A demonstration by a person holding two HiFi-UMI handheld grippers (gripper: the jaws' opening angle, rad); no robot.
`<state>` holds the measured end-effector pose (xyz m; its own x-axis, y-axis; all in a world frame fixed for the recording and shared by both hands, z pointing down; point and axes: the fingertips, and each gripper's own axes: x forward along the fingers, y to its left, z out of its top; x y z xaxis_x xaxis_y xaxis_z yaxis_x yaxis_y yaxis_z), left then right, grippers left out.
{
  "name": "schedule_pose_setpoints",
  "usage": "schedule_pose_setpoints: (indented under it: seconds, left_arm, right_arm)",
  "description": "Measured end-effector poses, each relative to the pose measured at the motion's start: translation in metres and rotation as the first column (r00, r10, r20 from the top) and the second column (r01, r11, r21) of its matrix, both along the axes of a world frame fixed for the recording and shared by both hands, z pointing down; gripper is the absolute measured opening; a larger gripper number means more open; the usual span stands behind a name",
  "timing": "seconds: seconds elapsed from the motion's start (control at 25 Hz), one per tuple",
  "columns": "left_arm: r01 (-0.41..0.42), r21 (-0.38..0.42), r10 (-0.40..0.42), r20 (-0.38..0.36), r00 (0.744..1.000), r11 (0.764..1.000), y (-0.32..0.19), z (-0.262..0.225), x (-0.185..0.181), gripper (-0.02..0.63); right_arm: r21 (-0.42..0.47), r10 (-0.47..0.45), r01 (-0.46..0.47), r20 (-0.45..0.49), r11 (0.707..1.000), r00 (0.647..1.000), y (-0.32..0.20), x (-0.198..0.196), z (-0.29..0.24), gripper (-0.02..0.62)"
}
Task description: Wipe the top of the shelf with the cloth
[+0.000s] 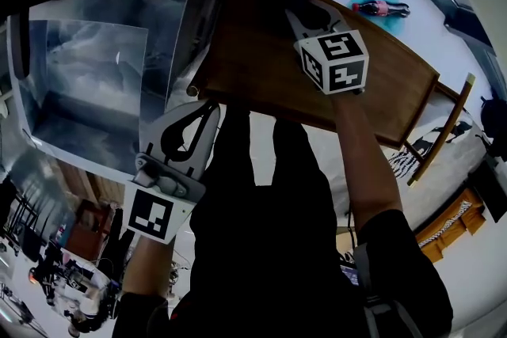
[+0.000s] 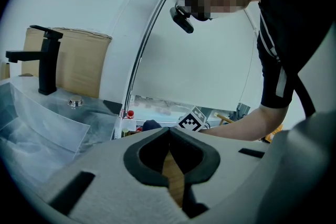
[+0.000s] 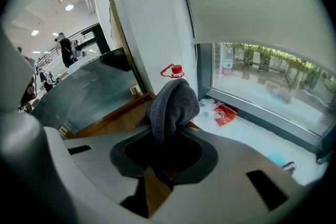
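"So where's the cloth point(image 3: 173, 105)?"

"Pinched in my right gripper point(image 1: 299, 12). Its fingers point(image 3: 231, 181) are clamped on the dark bunch, which sticks out ahead of them at the far edge of the shelf point(image 1: 261, 71). I can't tell whether it is pressing on the wood."

"And your other hand?"

"My left gripper point(image 1: 207, 108) hangs at the shelf's near corner, beside the sink point(image 1: 87, 83). Its fingers point(image 2: 121, 191) are pressed together on nothing."

"Which step is this?"

"The wiping itself, I'd say, with the cloth at one end of a stroke. Most of the brown top lies between it and me."

"Next?"

"Probably press the cloth flat and draw it back along the boards, keeping the grip tight so the bunch doesn't slip out."
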<state>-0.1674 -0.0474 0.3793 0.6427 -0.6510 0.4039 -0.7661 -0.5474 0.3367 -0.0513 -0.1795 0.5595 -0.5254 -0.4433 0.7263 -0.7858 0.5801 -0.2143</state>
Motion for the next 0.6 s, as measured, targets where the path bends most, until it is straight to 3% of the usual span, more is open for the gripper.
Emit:
schedule_pose_setpoints:
  seconds: [0.6]
  left_arm:
    - [-0.080, 0.008, 0.080, -0.003, 0.997, 0.997, -0.004, -0.006, 0.063, 0.018]
  right_arm:
    - [-0.025, 0.086, -0.086, -0.010, 0.996, 0.996, 0.015, 0.076, 0.004, 0.077]
